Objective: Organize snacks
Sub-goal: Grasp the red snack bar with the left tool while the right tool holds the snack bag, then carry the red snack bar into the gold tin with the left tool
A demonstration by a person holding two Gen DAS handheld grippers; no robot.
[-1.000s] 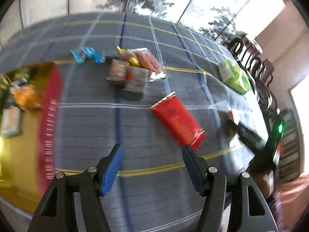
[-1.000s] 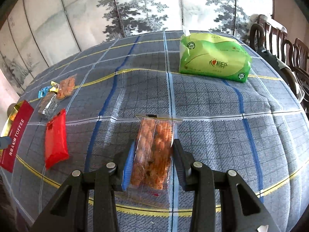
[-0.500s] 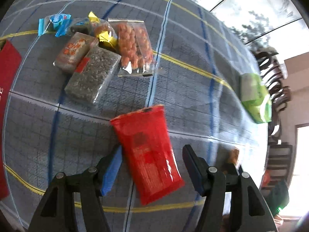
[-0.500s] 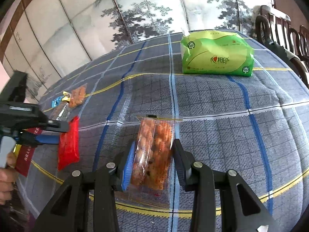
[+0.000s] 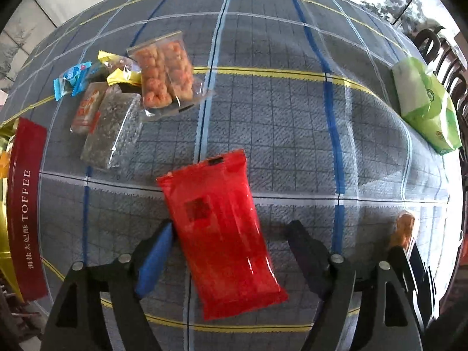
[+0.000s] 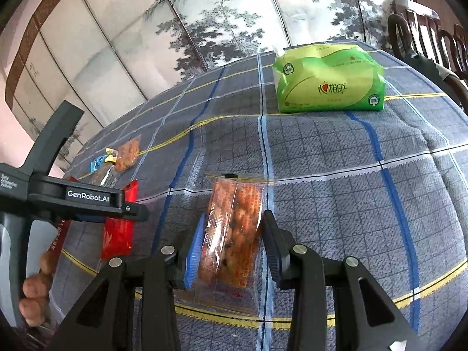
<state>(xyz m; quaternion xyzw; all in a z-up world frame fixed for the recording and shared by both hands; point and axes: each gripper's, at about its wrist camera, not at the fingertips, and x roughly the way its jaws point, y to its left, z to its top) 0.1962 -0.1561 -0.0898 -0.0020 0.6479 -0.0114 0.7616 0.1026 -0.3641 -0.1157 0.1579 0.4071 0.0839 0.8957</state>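
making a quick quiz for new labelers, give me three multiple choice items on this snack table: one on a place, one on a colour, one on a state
1. Where is the red packet?
A. inside the toffee tin
B. on the cloth between the left tool's fingers
C. on the green tissue pack

2. What colour is the tissue pack?
A. green
B. purple
C. white

3. What is the right tool doing?
A. hanging empty
B. clamping the tissue pack
C. clamping a clear bag of orange snacks

Answers: B, the packet lies on the cloth between the opening left tool fingers; A, its wrapper is bright green; C, both pads press the bag's sides.
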